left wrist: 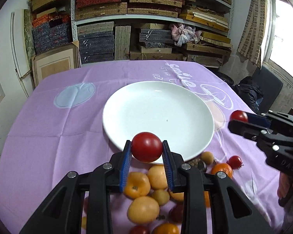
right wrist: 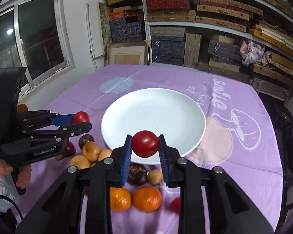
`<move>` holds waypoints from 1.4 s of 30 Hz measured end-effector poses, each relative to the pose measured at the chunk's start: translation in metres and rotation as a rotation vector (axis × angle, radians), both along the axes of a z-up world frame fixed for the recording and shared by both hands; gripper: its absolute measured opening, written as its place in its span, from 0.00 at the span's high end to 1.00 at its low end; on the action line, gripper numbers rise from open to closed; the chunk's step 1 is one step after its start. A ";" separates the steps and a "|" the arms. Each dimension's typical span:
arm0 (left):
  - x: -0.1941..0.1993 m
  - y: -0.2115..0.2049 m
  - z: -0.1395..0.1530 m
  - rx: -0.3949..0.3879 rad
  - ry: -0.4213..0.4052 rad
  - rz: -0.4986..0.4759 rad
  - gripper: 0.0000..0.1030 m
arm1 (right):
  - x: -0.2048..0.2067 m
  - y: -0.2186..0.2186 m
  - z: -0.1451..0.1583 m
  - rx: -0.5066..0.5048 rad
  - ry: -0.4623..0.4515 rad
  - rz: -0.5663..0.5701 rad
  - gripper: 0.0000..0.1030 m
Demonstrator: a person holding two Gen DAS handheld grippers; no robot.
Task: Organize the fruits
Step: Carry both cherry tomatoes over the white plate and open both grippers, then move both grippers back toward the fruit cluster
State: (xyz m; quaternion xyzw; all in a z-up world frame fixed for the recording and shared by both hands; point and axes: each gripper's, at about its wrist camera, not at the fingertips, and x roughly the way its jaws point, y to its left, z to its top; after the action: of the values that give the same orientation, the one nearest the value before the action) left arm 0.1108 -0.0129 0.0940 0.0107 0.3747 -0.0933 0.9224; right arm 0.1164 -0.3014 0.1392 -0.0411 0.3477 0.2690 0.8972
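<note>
A white plate (left wrist: 158, 105) lies on the purple tablecloth; it also shows in the right wrist view (right wrist: 154, 109). My left gripper (left wrist: 147, 152) is shut on a red tomato (left wrist: 147, 147), held above the plate's near rim. My right gripper (right wrist: 145, 148) is shut on another red tomato (right wrist: 145, 144), also above the near rim. The right gripper and its tomato (left wrist: 238, 116) show at the right of the left wrist view; the left gripper and its tomato (right wrist: 80, 117) show at the left of the right wrist view. Loose fruit lies below both grippers.
Several yellow fruits (left wrist: 142, 209), two oranges (right wrist: 146, 198), a dark fruit (right wrist: 137, 173) and small red fruits (left wrist: 234, 161) lie on the cloth (left wrist: 48, 136) near the plate's front edge. Shelves of stacked boxes (left wrist: 146, 19) stand behind the table. A window (right wrist: 29, 39) is at the left.
</note>
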 end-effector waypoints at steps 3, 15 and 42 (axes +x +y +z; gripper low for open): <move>0.029 -0.004 -0.023 -0.013 0.054 0.010 0.70 | 0.035 0.021 -0.033 -0.054 0.056 -0.003 0.75; 0.059 0.005 -0.061 -0.026 0.134 0.030 0.69 | 0.072 0.029 -0.079 -0.063 0.144 0.009 0.66; -0.115 0.095 -0.063 0.130 -0.046 0.250 0.04 | -0.102 -0.075 -0.038 0.180 -0.150 -0.092 0.04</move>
State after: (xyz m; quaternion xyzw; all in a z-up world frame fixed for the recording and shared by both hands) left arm -0.0037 0.0819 0.0312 0.0256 0.3570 0.0471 0.9326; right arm 0.0140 -0.3769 0.1017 0.0357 0.2555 0.2539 0.9322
